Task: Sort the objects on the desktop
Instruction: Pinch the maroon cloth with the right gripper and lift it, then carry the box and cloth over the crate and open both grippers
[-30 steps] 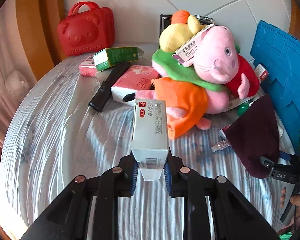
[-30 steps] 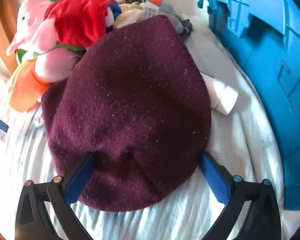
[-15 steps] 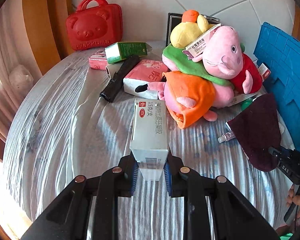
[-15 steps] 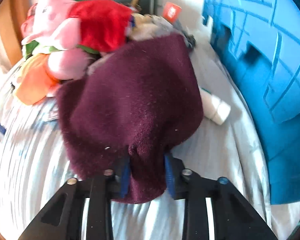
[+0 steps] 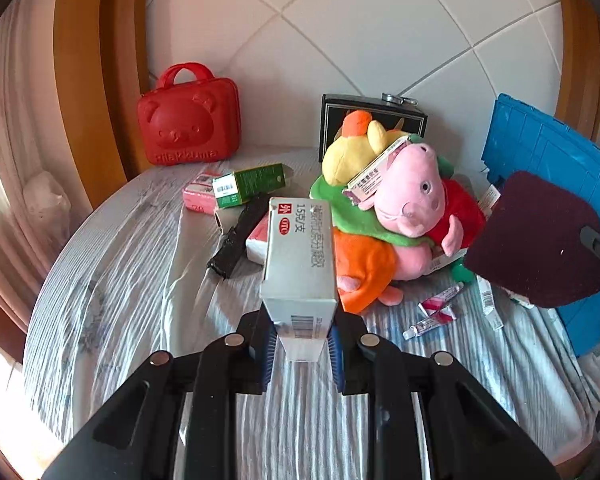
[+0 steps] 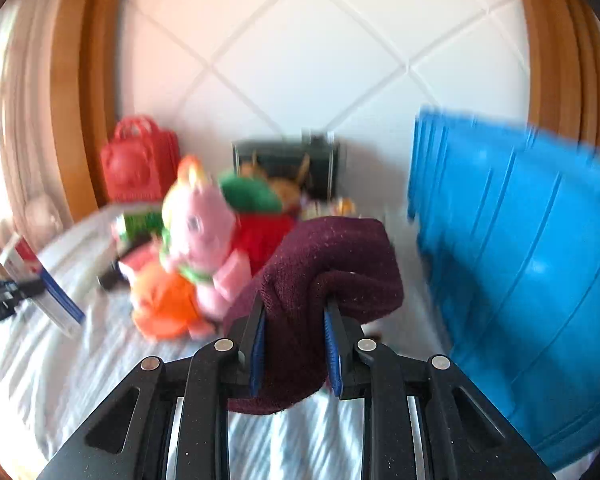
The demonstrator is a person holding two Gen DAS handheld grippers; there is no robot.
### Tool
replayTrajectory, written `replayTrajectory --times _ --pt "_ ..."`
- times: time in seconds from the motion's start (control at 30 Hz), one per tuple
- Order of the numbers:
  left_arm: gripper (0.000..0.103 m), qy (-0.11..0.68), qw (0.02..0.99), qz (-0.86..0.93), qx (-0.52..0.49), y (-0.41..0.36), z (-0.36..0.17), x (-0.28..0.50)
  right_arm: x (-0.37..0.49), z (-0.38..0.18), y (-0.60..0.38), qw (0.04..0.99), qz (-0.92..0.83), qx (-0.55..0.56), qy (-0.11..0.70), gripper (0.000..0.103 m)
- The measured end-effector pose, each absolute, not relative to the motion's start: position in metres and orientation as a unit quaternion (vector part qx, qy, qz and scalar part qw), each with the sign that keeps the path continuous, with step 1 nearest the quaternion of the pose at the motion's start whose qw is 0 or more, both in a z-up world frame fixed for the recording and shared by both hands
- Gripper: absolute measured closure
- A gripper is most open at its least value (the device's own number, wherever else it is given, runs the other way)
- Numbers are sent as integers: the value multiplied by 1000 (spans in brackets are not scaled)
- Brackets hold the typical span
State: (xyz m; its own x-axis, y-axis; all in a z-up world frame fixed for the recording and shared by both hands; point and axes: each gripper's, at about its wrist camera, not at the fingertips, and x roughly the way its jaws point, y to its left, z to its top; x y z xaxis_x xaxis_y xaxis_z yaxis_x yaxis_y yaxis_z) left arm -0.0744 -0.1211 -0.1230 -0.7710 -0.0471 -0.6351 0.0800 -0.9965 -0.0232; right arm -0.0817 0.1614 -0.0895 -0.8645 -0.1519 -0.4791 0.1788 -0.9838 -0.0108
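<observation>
My left gripper (image 5: 302,346) is shut on a white medicine box (image 5: 300,252) with red print, held above the striped cloth. My right gripper (image 6: 294,354) is shut on a dark maroon knit hat (image 6: 324,276), lifted off the table; the same hat (image 5: 540,240) hangs at the right of the left wrist view. A pile of plush toys with a pink pig (image 5: 412,200) on top lies mid-table. In the blurred right wrist view the pig (image 6: 204,236) sits left of the hat, and the medicine box (image 6: 40,284) shows at the far left.
A blue crate (image 5: 548,160) stands at the right (image 6: 520,260). A red bear case (image 5: 188,128) and a black frame (image 5: 340,116) lean on the tiled wall. A green box (image 5: 248,186), pink packs, a black stick (image 5: 236,240) and small tubes (image 5: 436,312) lie on the cloth.
My right gripper closed on the maroon hat and lifted it off the table, uncovering tubes beneath. My left gripper rose with the medicine box still held.
</observation>
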Motion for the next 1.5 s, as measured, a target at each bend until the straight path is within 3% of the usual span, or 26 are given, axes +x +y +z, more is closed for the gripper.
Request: replayTrajectory --times 0.47,0.97,1.2,1.5 --pt "81 11 -49 -979 196 -20 -21 -84 -25 35 222 13 -998 53 9 79" --pt "81 -11 -209 -975 77 242 76 -79 3 76 392 -141 -989 4 30 79" --pt "81 -38 -244 -962 119 339 75 -83 -5 64 465 -167 -985 45 30 79" --pt "81 -79 -251 -932 251 391 36 -109 -31 46 510 -161 -978 130 27 78"
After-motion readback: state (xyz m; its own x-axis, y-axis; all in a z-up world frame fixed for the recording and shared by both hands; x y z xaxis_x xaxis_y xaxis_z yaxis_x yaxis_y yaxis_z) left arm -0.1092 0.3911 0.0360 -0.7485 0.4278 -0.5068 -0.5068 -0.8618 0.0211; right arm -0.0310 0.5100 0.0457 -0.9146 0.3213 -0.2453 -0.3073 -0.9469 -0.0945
